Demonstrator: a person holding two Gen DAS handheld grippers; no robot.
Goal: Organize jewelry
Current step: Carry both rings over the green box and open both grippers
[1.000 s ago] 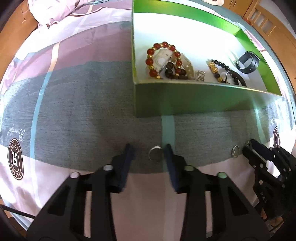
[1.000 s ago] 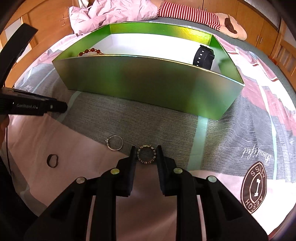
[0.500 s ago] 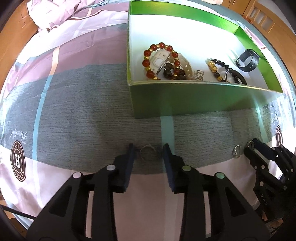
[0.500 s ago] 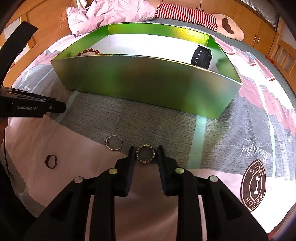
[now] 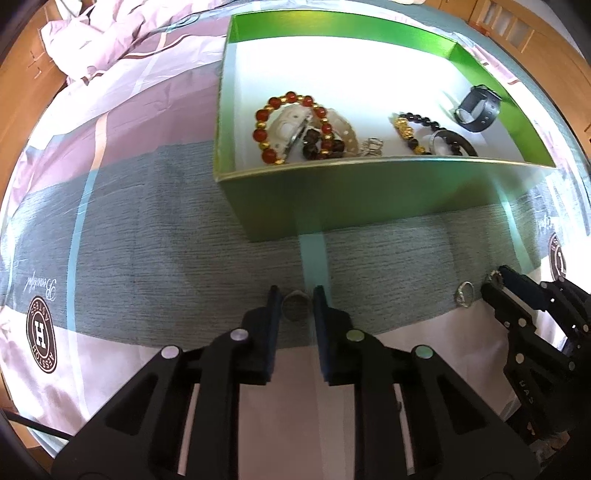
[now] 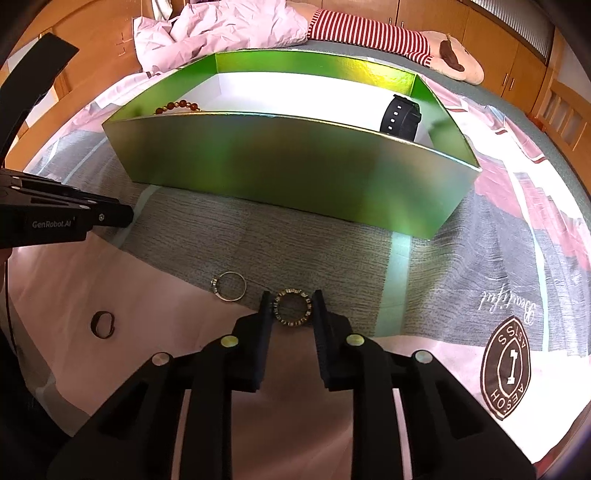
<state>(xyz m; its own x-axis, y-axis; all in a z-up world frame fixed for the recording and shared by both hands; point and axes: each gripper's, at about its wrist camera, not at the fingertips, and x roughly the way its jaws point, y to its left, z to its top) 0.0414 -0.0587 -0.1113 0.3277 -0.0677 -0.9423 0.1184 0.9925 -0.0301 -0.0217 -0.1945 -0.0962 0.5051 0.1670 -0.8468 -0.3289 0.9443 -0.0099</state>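
Note:
My left gripper (image 5: 296,295) points down at the grey band of the bedspread. Its jaws are closing, and the pads touch both sides of a small silver ring (image 5: 295,304). My right gripper (image 6: 292,300) is closing too, with a gold studded ring (image 6: 293,312) pinched between its pads at the grey band's edge. The green box (image 5: 332,199) stands just beyond both grippers. It holds a red and gold bead bracelet (image 5: 291,129), a black watch (image 5: 476,109) and other pieces. In the left wrist view my right gripper (image 5: 495,282) shows at the right.
A thin ring with a stone (image 6: 229,286) lies just left of my right gripper. A dark ring (image 6: 102,324) lies farther left on the pink cloth. A crumpled pink quilt (image 6: 221,29) and a striped plush toy (image 6: 369,31) lie behind the box, before wooden cupboards.
My left gripper's jaws have narrowed onto the silver ring, and its view has slid slightly toward the box. My right gripper kept its place around the studded ring.

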